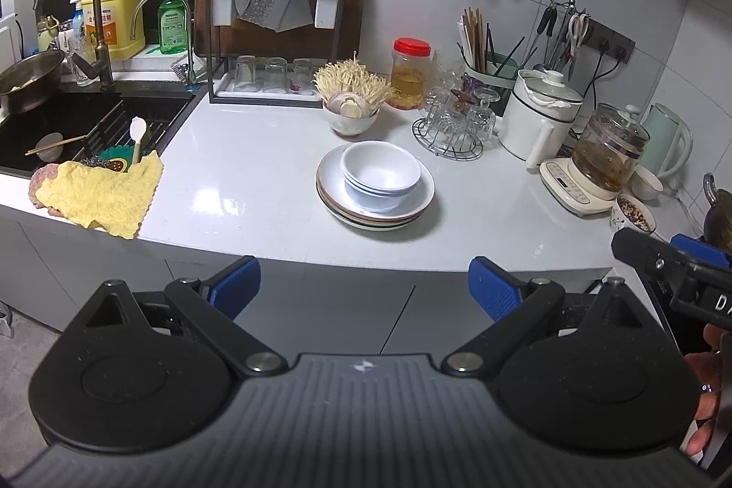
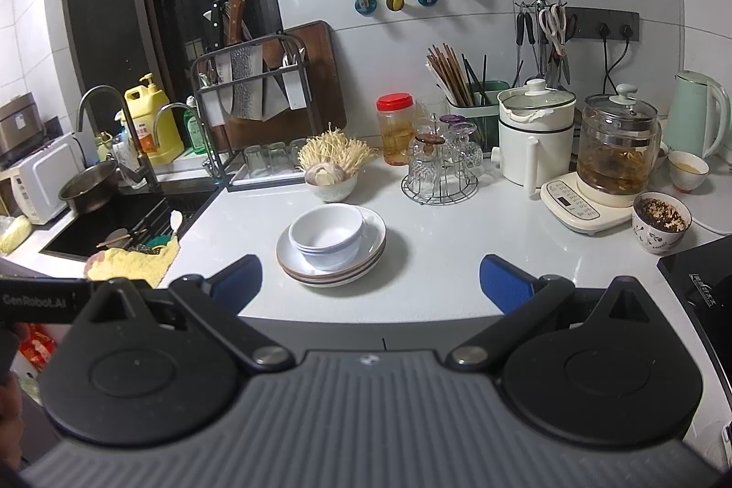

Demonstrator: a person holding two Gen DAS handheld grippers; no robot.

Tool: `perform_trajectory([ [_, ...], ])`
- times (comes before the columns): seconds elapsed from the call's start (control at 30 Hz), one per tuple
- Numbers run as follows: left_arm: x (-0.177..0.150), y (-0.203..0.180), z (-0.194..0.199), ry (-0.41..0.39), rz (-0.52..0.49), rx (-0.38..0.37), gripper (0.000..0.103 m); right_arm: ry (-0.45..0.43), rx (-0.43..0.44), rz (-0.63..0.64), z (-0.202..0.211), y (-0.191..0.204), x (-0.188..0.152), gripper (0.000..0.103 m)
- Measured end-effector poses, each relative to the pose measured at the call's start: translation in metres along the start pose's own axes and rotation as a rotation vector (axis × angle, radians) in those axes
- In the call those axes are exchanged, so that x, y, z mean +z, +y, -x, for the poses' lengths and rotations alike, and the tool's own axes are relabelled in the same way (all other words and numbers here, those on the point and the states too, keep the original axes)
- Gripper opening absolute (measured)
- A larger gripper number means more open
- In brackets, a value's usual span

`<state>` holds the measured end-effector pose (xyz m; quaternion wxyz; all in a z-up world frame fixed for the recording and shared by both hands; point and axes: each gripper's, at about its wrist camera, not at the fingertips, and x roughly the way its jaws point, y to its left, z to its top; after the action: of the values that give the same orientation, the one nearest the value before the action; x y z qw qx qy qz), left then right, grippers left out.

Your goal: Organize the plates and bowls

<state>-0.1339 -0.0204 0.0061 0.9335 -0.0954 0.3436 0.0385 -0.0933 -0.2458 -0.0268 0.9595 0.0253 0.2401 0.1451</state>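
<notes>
A stack of white bowls (image 1: 379, 173) sits nested on a stack of plates (image 1: 414, 209) in the middle of the white counter; both show in the right wrist view as the bowls (image 2: 327, 235) and the plates (image 2: 366, 259). My left gripper (image 1: 363, 284) is open and empty, held in front of the counter's front edge, short of the stack. My right gripper (image 2: 370, 282) is open and empty, just before the counter edge, with the stack ahead between its fingers. The right gripper also shows at the right edge of the left wrist view (image 1: 677, 259).
A sink (image 1: 59, 126) with a yellow cloth (image 1: 105, 195) lies at the left. A bowl of mushrooms (image 1: 350, 108), a red-lidded jar (image 1: 409, 74), a glass rack (image 1: 450, 122), a white pot (image 1: 542, 117), a glass kettle (image 1: 604, 158) and a small filled bowl (image 2: 661, 220) stand behind and right.
</notes>
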Motion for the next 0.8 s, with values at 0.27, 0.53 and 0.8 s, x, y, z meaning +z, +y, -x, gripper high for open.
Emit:
perform_trajectory([
  [0.27,-0.0010,-0.0041,-0.0031,0.001,-0.003,-0.016,0.099,0.015,-0.004,-0.003,-0.0011,0.0010,-0.0040,0.103],
  [0.53,-0.0070,-0.0068,-0.0064,0.018,0.003,-0.012,0.099,0.020,0.007,-0.009,-0.0036,0.0022,-0.0057,0.103],
  [0.8,-0.0032,-0.0077,-0.0067,0.009,-0.001,-0.009,0.099,0.015,-0.002,-0.014,-0.0051,0.0010,-0.0056,0.103],
])
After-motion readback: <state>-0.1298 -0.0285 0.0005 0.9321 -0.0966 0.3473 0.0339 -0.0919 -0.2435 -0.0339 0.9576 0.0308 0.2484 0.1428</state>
